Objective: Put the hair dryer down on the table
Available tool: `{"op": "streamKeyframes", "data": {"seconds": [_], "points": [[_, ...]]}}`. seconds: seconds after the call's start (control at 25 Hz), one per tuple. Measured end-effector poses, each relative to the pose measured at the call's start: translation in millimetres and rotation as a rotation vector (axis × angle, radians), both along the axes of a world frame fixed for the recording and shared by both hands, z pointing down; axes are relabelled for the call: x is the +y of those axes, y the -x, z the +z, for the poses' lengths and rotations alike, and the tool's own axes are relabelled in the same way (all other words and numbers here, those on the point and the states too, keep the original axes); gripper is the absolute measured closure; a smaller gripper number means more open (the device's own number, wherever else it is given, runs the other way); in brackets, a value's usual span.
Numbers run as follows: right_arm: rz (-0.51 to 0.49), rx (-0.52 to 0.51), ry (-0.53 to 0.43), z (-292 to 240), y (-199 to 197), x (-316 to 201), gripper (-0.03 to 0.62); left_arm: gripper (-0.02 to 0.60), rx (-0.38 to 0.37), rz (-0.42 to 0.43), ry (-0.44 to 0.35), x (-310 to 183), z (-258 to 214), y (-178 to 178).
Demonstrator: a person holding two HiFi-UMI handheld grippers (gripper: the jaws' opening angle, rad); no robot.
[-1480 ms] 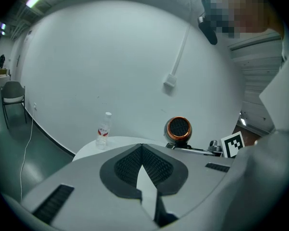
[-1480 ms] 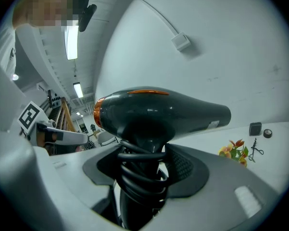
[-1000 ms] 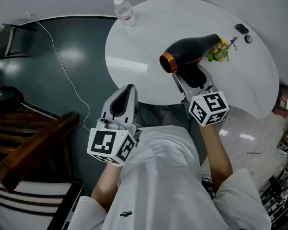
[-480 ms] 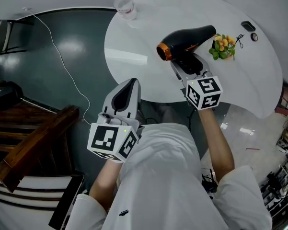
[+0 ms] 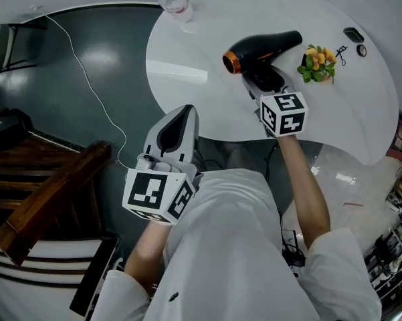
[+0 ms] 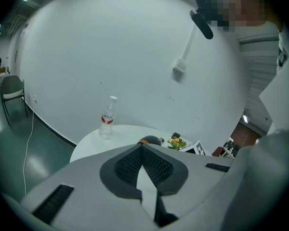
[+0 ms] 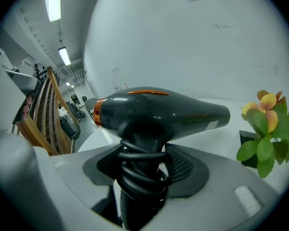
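Two grippers in play, one loaded. Right gripper (image 5: 262, 82) is clamped on the handle of the black hair dryer with an orange ring at its nozzle (image 5: 261, 45); its own view shows both pads pressed to the handle, which has a black cord (image 7: 142, 170) coiled tightly round it. Dryer body lies crosswise above the jaws, nozzle end toward the person's left, rear end toward a small potted plant with yellow flowers and green leaves (image 5: 316, 64). Dryer sits over the round white table (image 5: 187, 52), roughly mid-top, just beside the plant; whether it touches the surface cannot be told from any view. Left gripper (image 5: 180, 116) is held low in front of the person's white shirt, off the near edge of the table, jaws closed tip to tip with nothing between them. Clear plastic bottle with a red label (image 5: 174, 2) stands upright at the far left rim of the table, well apart from the dryer. White cable (image 5: 87, 92) trails across the dark green floor (image 5: 67, 65) to the left; brown wooden rail (image 5: 47, 206) lower left
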State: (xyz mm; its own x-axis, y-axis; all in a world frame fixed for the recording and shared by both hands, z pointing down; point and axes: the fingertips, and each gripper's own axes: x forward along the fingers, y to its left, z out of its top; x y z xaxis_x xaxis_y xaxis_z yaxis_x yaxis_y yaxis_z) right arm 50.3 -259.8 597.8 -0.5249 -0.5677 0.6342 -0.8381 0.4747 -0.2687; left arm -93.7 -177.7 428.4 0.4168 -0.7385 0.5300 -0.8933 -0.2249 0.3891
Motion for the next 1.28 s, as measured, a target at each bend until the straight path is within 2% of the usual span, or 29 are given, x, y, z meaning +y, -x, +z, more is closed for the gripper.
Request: {"op": "streamKeyframes", "data": {"seconds": [0.12, 0.64, 0.88, 1.28], "points": [[-0.013, 0.044, 0.005, 9, -3, -1, 0.316, 0.572, 0.000, 0.007, 0.003, -1, 2, -3], [0.040, 0.094, 0.066, 39, -17, -4, 0.316, 0.572, 0.000, 0.028, 0.009, 0, 2, -5], [0.003, 0.160, 0.068, 52, -17, 0, 0.313, 0.572, -0.001, 0.033, 0.006, 3, 0, -9], [-0.010, 0.129, 0.071, 58, -18, -1, 0.306, 0.572, 0.000, 0.028, -0.011, 11, -3, -19]]}}
